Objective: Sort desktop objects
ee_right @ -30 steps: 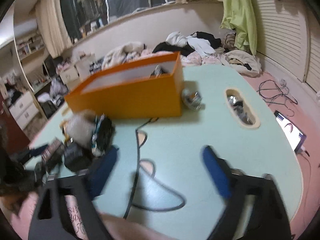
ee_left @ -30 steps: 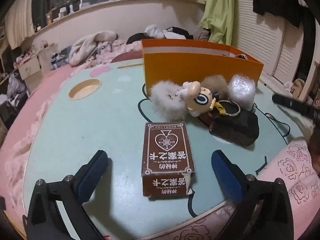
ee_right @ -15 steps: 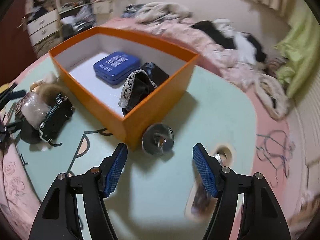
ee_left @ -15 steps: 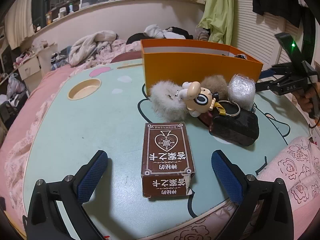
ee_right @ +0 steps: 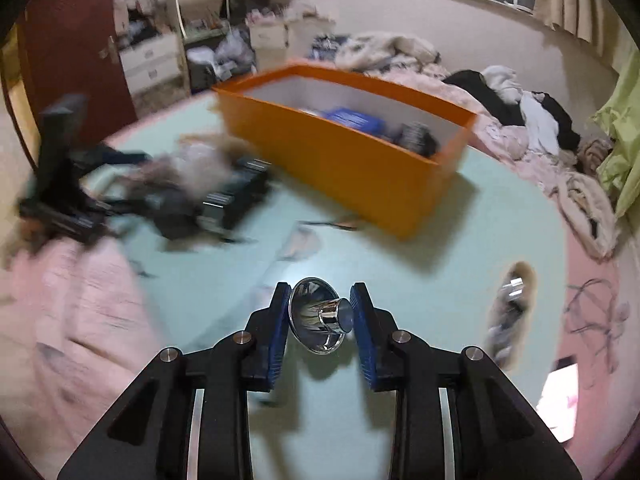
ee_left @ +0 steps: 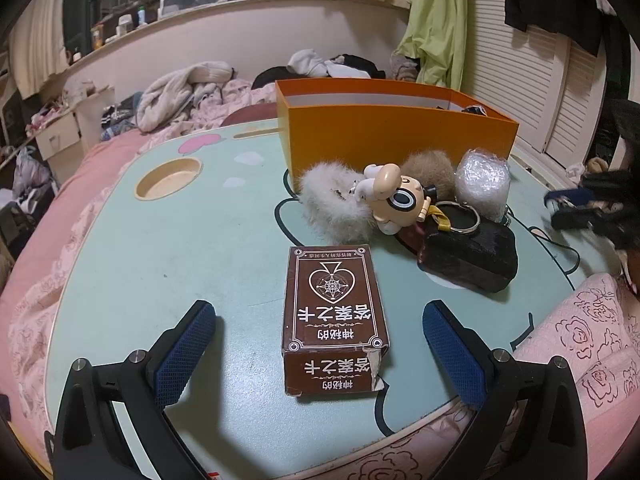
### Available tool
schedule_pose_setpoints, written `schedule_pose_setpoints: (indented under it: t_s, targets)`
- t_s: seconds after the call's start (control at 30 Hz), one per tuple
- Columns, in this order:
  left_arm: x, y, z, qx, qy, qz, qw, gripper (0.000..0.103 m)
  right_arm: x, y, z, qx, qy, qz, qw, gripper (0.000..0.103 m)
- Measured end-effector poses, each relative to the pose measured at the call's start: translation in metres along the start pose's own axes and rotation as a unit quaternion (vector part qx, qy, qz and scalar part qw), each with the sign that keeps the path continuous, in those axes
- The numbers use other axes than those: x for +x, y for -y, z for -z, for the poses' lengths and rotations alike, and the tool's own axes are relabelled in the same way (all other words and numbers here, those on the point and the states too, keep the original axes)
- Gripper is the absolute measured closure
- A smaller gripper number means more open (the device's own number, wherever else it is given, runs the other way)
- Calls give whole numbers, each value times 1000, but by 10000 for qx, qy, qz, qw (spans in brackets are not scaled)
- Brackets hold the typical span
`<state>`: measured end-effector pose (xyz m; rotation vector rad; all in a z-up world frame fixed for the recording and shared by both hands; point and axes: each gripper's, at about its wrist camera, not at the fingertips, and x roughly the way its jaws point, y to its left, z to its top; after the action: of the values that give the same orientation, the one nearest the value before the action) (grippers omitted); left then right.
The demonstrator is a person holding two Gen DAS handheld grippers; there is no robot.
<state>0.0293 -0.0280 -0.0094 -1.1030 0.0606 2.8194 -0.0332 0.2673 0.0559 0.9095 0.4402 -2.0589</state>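
Note:
My left gripper (ee_left: 320,332) is open, its blue pads either side of a brown card box (ee_left: 334,314) lying on the mint table (ee_left: 160,248). Behind it lie a fluffy white pom-pom (ee_left: 332,204), a cartoon figure keychain (ee_left: 396,198), a black pouch (ee_left: 468,260) and a wrapped white bundle (ee_left: 484,180), all in front of the orange box (ee_left: 392,138). My right gripper (ee_right: 320,314) is shut on a shiny metal funnel-shaped cup (ee_right: 320,316), held above the table. The orange box (ee_right: 344,152) holds a blue tin (ee_right: 352,118) and a dark item.
A round cup recess (ee_left: 168,178) is sunk in the table at the left. An oval recess (ee_right: 512,304) with metal bits is at the right. A black cable lies on the table. Clothes are piled on the pink bedding around. The right wrist view is motion-blurred.
My right gripper closed on the metal cup beside the orange box and lifted it, swinging back from the box. My left gripper and the card box have not moved.

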Motion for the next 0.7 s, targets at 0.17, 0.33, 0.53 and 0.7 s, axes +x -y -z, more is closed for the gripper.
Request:
schedule_pose_setpoints:
  t_s: [0.17,0.33,0.53,0.7]
  targets:
    - [-3,2,0,18,78,25,10000,17,15,-32,-17,749,57,372,9965,71]
    - [-10,15,-1,301,246,49,9992,64,41,-50,-22,1125,190,1507,9820,47]
    - [-9,39,-7,781,276,-474,9954,15,34,-56,-9,1336,418,1933,9711,18]
    - [1,9,-11,112,30,352,9993,1,31,-44,-5,1678,547,1856,9666,17]
